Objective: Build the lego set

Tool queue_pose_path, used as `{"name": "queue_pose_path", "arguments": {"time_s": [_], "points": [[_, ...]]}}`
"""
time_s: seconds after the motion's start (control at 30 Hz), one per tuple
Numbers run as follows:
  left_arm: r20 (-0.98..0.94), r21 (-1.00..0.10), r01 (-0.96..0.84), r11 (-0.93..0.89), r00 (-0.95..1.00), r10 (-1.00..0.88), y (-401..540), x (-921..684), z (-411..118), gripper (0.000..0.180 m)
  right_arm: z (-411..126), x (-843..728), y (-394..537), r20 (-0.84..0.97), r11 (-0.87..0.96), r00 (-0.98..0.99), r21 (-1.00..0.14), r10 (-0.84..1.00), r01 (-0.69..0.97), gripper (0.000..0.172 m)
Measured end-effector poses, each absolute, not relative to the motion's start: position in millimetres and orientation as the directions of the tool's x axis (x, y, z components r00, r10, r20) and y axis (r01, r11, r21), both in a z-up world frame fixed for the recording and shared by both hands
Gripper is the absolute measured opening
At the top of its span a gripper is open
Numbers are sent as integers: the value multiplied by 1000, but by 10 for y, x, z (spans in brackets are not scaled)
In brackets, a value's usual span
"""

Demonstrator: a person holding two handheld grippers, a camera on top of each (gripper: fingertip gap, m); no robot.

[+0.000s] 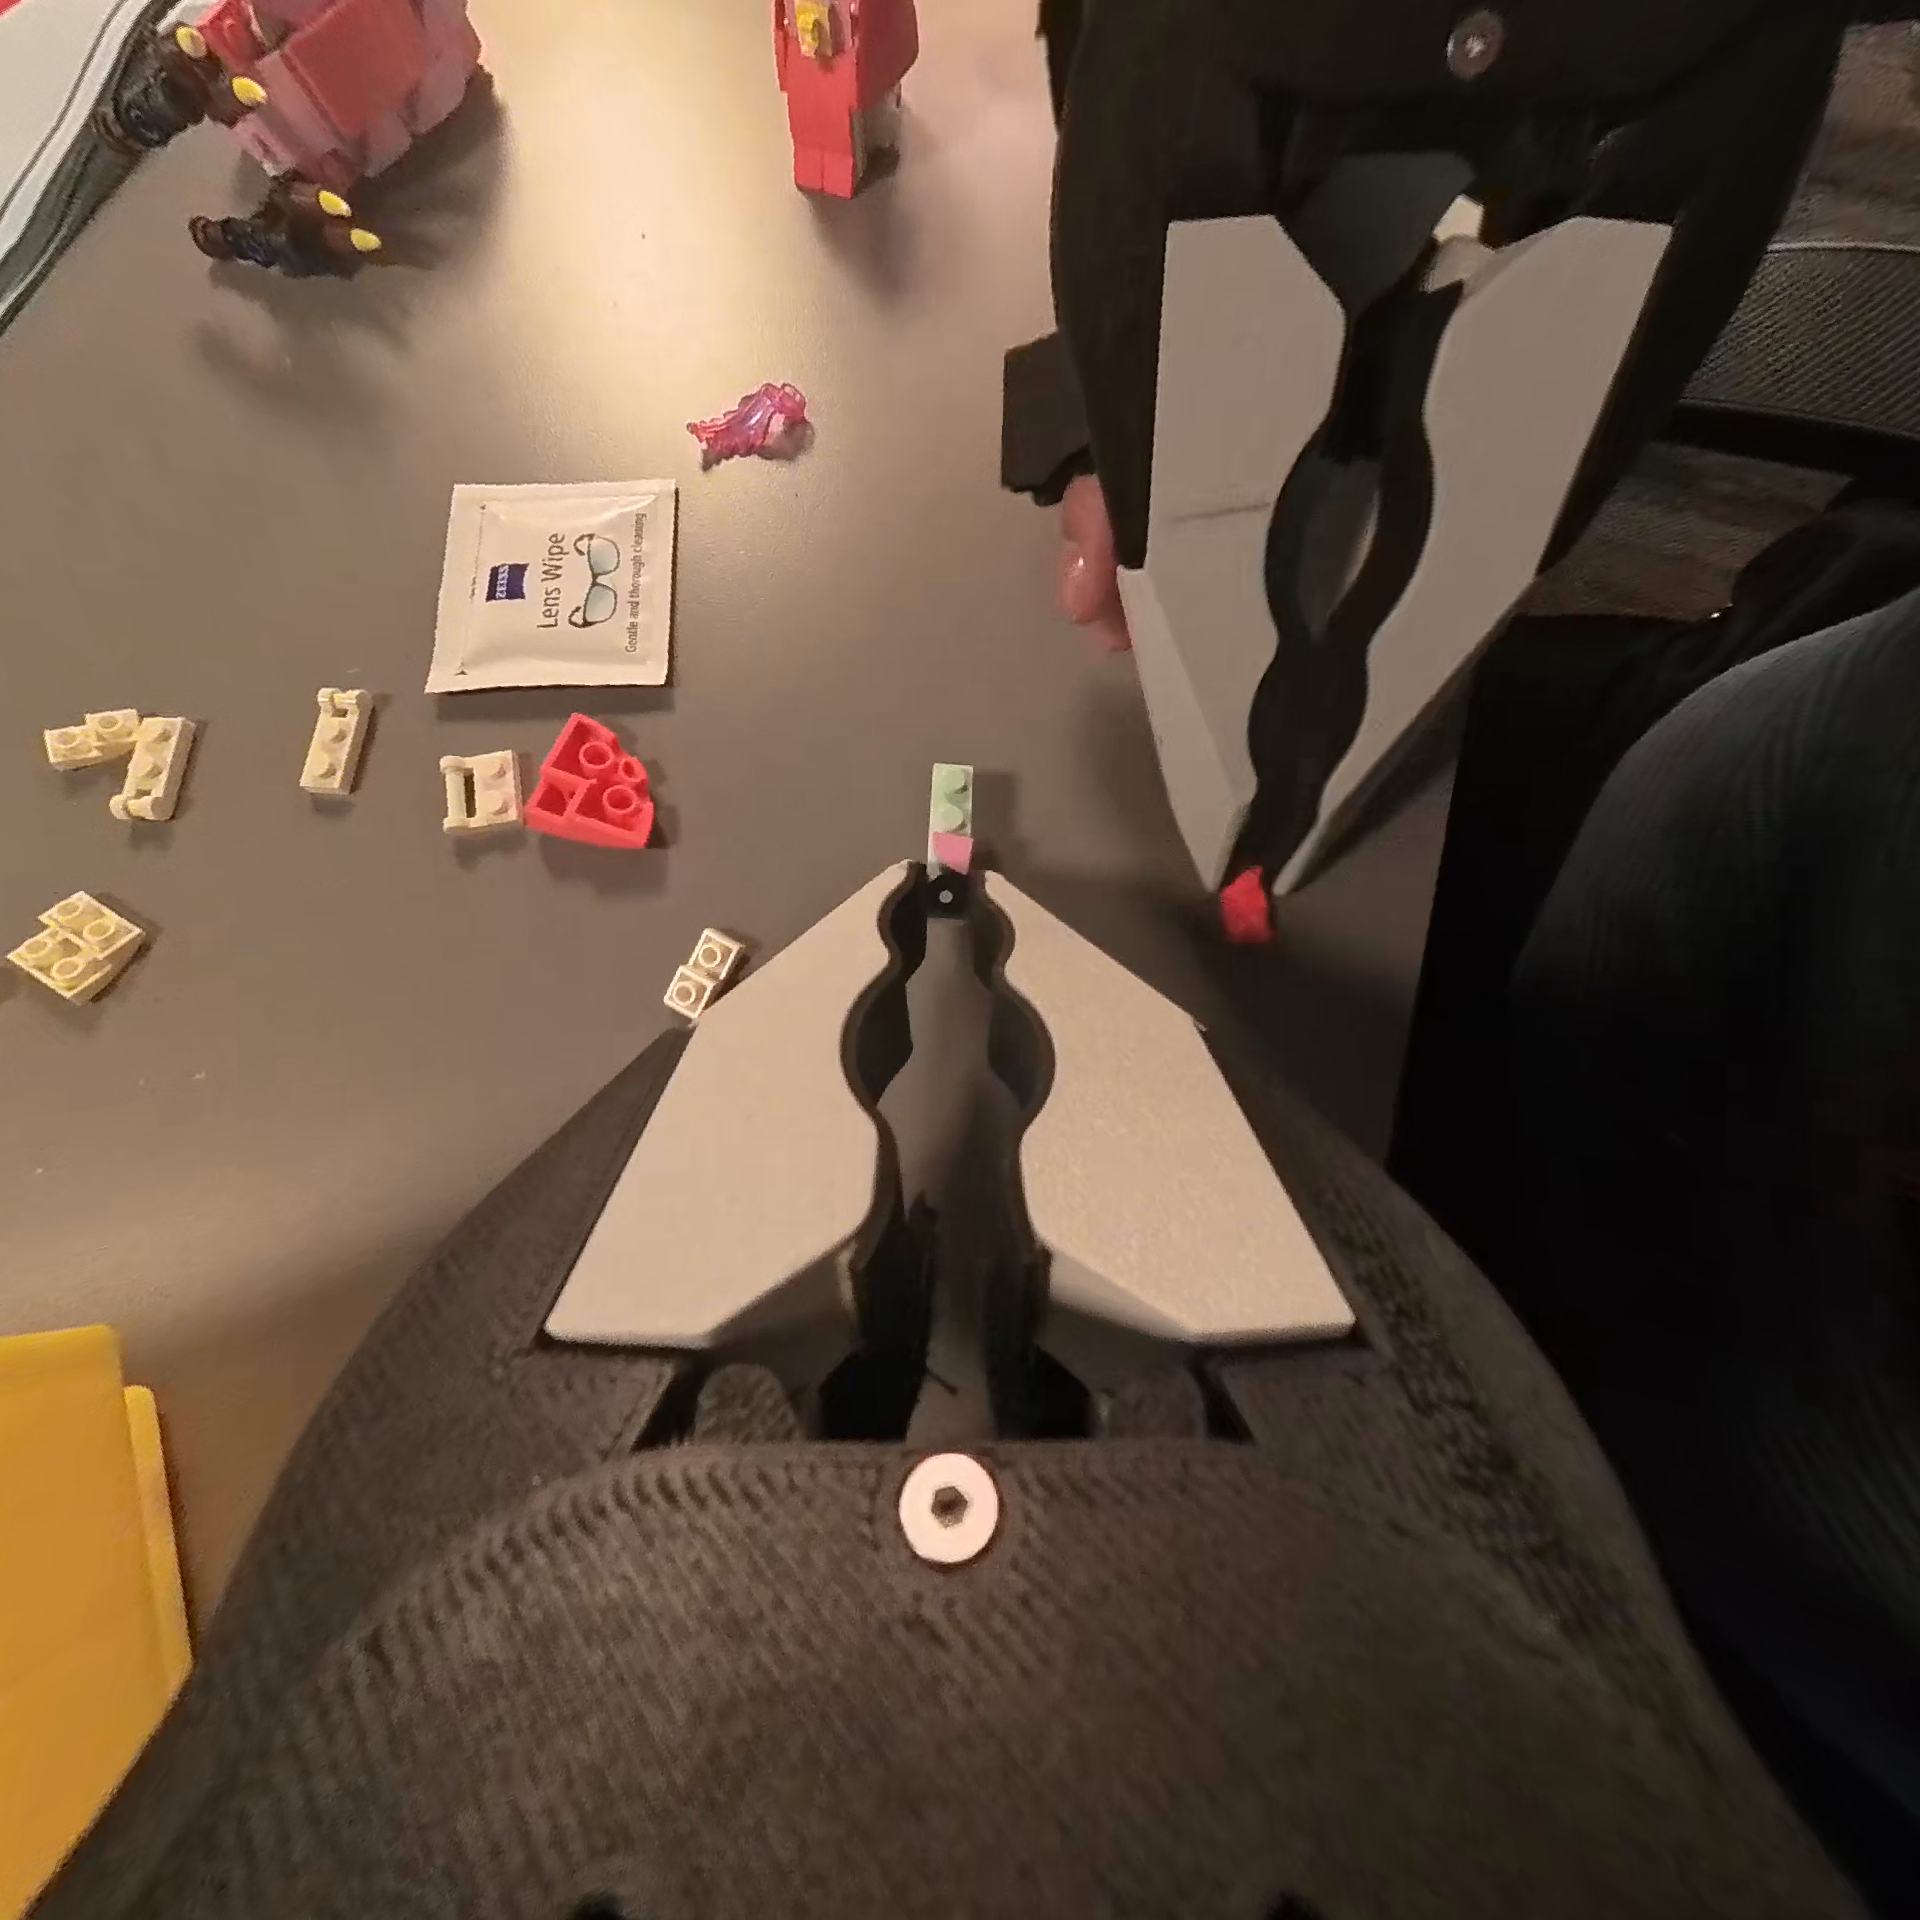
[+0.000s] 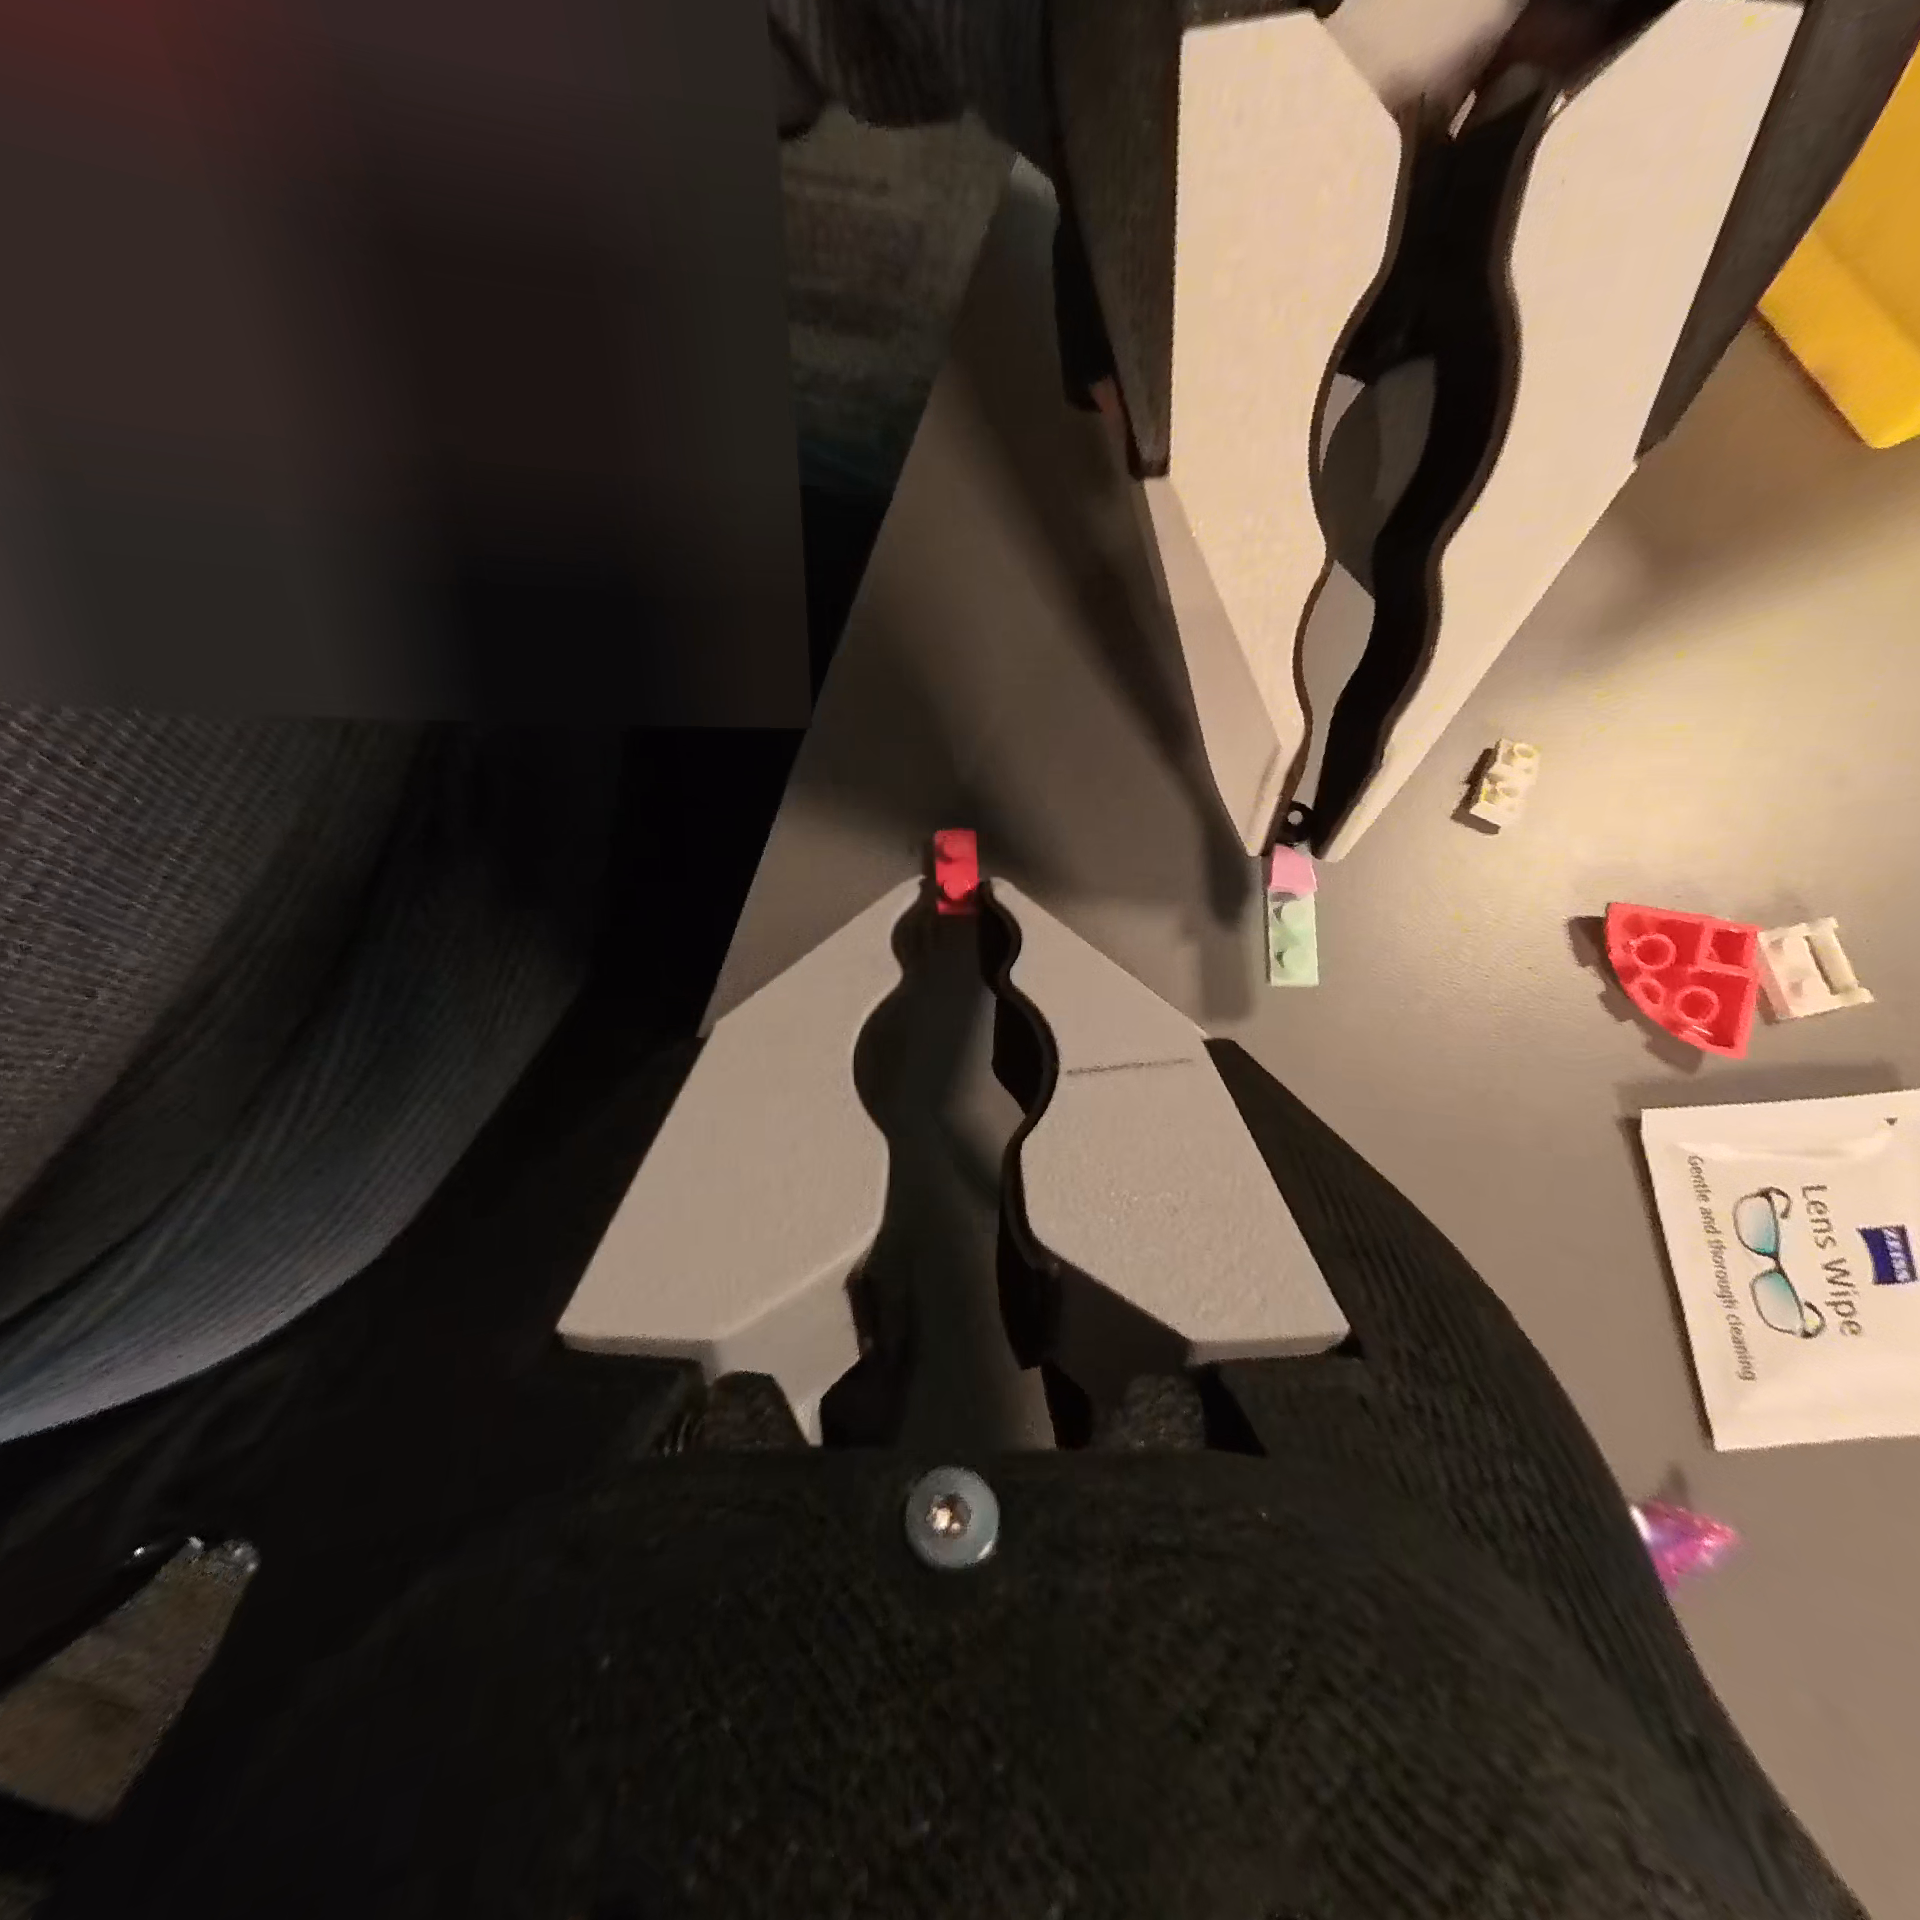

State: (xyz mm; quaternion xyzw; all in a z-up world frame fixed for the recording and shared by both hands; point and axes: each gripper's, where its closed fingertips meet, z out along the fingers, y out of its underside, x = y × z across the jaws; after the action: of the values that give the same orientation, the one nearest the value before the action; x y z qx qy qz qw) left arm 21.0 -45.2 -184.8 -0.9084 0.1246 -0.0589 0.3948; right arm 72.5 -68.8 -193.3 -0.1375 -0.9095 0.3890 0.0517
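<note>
Here the left tongs (image 1: 948,896) are closed on a small assembly of toy bricks: a thin mint-green studded plastic plate (image 1: 952,798) with a little pink brick (image 1: 954,854) on it and a black piece with a round hole (image 1: 944,900) at the end between the fingertips. The green plate sticks out forward, just above the dark grey bench (image 1: 312,1091). The right tongs (image 2: 951,883) are closed on a small red studded plastic brick (image 2: 954,871), and they hang near the edge of the bench, a little apart from the left tongs.

On the bench lie a bigger red wedge-shaped brick turned upside down (image 1: 592,784), several cream-coloured small plates (image 1: 338,741), one cream double plate (image 1: 707,969) just beside the left tongs, a white flat sachet (image 1: 554,585), a pink transparent piece (image 1: 750,424), and brick-built pink and red figures (image 1: 332,83) far behind. A yellow box (image 1: 73,1558) stands at the near left.

In my judgement, both grips are only at the very tips, so the pieces can turn easily; it is better to hold the pressure constant and move slowly.
</note>
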Motion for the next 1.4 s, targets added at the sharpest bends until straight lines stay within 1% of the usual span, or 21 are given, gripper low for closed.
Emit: {"name": "queue_pose_path", "arguments": {"time_s": [0.1, 0.23, 0.37, 0.57, 0.93, 1.07, 1.4], "points": [[6, -736, -183, -652, 961, -276, -440, 216, -1849, 6, -1921, 682, -617, 20, 678, -946, -702, 323, 216, 6], [6, -741, -185, -646, 959, -282, -430, 225, -1863, 6, -1747, 523, -479, 68, 629, -901, -738, 428, 243, 6], [5, -742, -205, -638, 950, -312, -420, 271, -1880, 6, -1676, 372, -293, 101, 617, -858, -737, 503, 275, 5], [-9, -746, -258, -614, 926, -379, -398, 387, -1880, 6, -1780, 405, -269, 40, 647, -877, -691, 479, 322, 6], [15, -730, -255, -634, 921, -388, -386, 415, -1944, 7, -1894, 431, -285, -34, 653, -878, -655, 477, 380, 6], [32, -732, -242, -637, 922, -386, -383, 418, -1944, 7, -1925, 435, -272, -20, 674, -881, -636, 472, 376, 7], [30, -731, -240, -639, 924, -381, -376, 410, -1944, 7, -1903, 451, -271, -4, 680, -886, -639, 464, 359, 12]]}}
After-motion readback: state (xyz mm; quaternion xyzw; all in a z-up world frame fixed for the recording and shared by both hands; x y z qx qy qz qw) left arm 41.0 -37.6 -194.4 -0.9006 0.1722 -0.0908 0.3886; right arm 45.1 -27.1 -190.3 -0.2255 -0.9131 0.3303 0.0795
